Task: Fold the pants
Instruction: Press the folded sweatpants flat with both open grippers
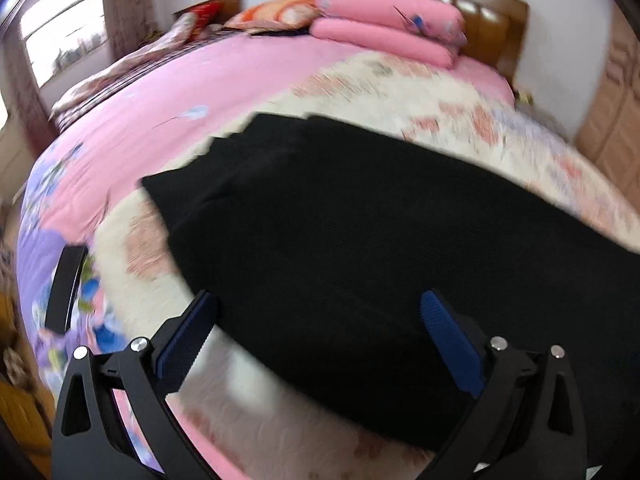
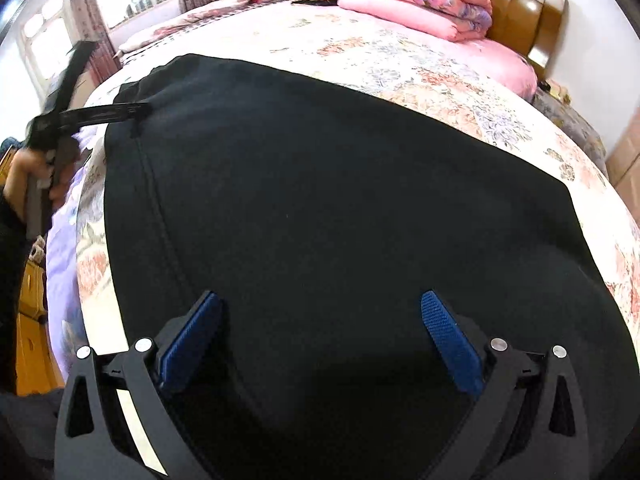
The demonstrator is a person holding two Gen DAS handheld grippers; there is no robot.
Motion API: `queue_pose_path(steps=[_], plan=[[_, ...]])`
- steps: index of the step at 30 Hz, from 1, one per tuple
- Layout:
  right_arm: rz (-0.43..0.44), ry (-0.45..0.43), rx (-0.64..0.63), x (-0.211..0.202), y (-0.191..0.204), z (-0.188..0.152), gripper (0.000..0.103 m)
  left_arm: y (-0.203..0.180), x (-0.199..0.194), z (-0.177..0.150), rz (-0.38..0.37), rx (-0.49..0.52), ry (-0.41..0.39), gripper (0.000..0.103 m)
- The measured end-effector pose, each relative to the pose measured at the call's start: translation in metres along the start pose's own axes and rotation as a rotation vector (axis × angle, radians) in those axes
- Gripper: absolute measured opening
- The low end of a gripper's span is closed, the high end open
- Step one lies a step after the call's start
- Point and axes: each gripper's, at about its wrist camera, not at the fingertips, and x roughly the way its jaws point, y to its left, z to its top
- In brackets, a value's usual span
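Pants [image 2: 320,200], black, lie spread flat on the bed [image 2: 460,92], over a floral blanket [image 2: 440,80] that covers its near part. Going left to right in the right wrist view: at the far left of the pants a hand [image 2: 24,176] holds the left gripper [image 2: 100,80], whose one finger [image 2: 108,112] reaches onto the pants' far left corner while the other stands up away from it, so its jaws are spread and grasp nothing. Right of that the pants fill the middle, a seam running down their left part. Low over the pants' near edge is the right gripper [image 2: 320,320], its blue pads [image 2: 448,340] wide apart and nothing between them. Beyond the pants, to the right, a folded pink quilt [image 2: 420,0] sits against the wooden headboard [image 2: 520,4]. The left wrist view is motion-blurred: its jaws gape over the pants' left edge.
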Motion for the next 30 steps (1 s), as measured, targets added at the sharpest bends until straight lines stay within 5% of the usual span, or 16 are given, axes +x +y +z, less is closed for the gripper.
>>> queue_pose_path(steps=[4, 8, 11, 14, 17, 19, 23, 27, 30], plan=[[0.054, -0.041, -0.084, 0.001, 0.026, 0.027, 0.097, -0.019, -0.028, -0.007, -0.091, 0.040, -0.042, 0.100], [0.061, -0.054, -0.169, 0.014, 0.061, 0.051, 0.097, -0.069, -0.034, -0.033, -0.159, 0.190, -0.017, 0.101], [0.034, -0.007, -0.224, 0.035, 0.074, 0.052, 0.097, -0.086, -0.019, -0.052, -0.122, 0.255, 0.004, 0.102], [0.104, -0.007, -0.155, 0.039, 0.057, 0.048, 0.099, -0.077, -0.013, -0.050, -0.168, 0.175, 0.020, 0.102], [0.094, 0.024, -0.182, 0.025, 0.046, 0.041, 0.098, -0.101, -0.028, -0.033, -0.099, 0.239, 0.017, 0.100], [0.063, -0.022, -0.147, 0.003, 0.018, 0.034, 0.098, -0.131, -0.052, -0.019, -0.197, 0.285, -0.039, 0.101], [-0.057, -0.068, 0.052, -0.020, -0.060, 0.017, 0.099, -0.228, -0.052, -0.014, -0.355, 0.418, -0.002, 0.101], [-0.183, -0.003, 0.177, -0.014, -0.131, -0.010, 0.099, -0.314, -0.007, -0.032, -0.310, 0.561, 0.136, 0.101], [-0.160, -0.026, 0.267, -0.028, -0.165, -0.031, 0.099, -0.325, 0.009, -0.033, -0.282, 0.500, 0.142, 0.102]])
